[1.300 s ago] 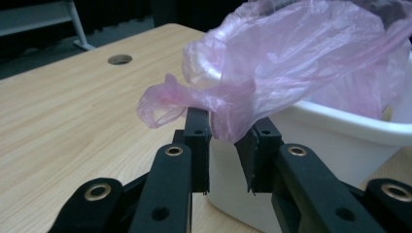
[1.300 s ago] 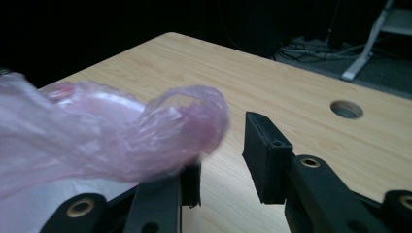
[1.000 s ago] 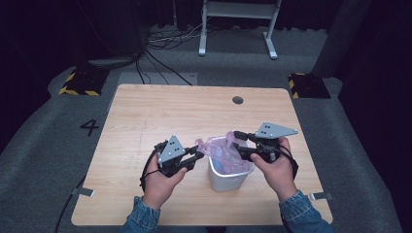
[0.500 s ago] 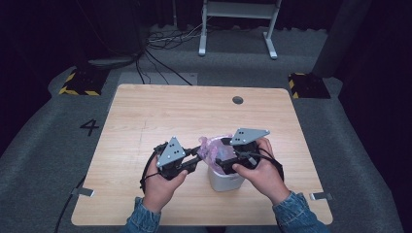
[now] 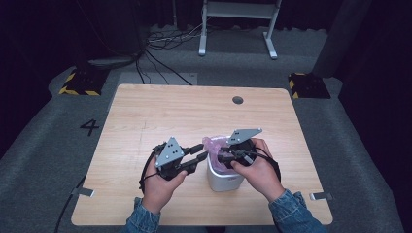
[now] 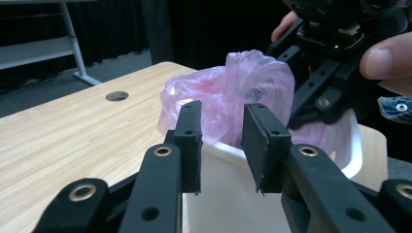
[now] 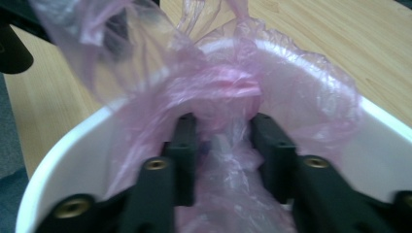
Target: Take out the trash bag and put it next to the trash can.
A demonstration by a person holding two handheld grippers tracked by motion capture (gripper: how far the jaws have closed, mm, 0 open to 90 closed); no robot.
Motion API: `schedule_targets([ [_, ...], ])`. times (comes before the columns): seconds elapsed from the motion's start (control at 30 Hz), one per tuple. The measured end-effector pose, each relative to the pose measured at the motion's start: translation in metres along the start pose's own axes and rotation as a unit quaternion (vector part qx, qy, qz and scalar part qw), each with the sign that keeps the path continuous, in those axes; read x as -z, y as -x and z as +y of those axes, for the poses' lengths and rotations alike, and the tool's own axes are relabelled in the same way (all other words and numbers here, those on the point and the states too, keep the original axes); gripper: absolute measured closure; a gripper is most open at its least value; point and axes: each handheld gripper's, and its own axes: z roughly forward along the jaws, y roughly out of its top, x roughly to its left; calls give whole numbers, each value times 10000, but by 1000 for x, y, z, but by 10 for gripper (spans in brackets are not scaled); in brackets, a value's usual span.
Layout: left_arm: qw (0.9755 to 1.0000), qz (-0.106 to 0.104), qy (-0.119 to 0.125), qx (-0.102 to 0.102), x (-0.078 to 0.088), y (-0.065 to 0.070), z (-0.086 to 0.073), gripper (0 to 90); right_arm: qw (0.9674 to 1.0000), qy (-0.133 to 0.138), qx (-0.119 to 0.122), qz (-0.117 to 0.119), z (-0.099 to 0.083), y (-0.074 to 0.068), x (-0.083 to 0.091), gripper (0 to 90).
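A small white bin [image 5: 224, 180] stands on the wooden table [image 5: 160, 116], lined with a pink plastic bag [image 5: 216, 144] whose loose top sticks up over the rim. My left gripper [image 5: 203, 151] is at the bin's left rim. Its jaws have just been opening, and its pads stand apart in front of the bag [image 6: 233, 92] without touching it. My right gripper [image 5: 219, 158] reaches into the bin from the right. Its jaws have just been closing and pinch bunched bag film [image 7: 228, 141] inside the bin [image 7: 63, 160].
A round cable hole [image 5: 237, 100] is in the table near the far edge. Two strips of tape [image 5: 83, 192] mark the near corners. On the floor beyond are cables, a white stand [image 5: 238, 29] and yellow-black blocks [image 5: 80, 82].
My right gripper has moved left and down from the bin's right rim into the bin, and its jaws have closed on the bag film. The left hand has stayed put.
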Motion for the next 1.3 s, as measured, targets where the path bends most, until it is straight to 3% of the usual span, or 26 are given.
schedule_targets([
  [0.1,10000,46,16,39,2,-2,-1,673,10000,56,16,-79,0,1,3,823],
  [0.23,9999,114,15,62,5,-4,-2,652,9996,219,27,-178,-1,2,7,870],
  [0.73,9978,603,-14,260,28,-13,-11,544,9940,1036,-140,-327,0,7,32,882],
  [0.9,9968,748,-115,276,36,-16,-16,523,9920,1215,-89,-320,6,8,40,882],
  [1.07,9949,913,-261,346,48,-21,-28,499,9893,1427,-39,-288,14,8,48,880],
  [1.2,9910,1158,-483,466,59,-30,-41,488,9873,1565,15,-289,18,7,52,879],
  [1.3,9892,1218,-666,477,63,-32,-48,469,9850,1704,35,-281,22,8,56,880],
])
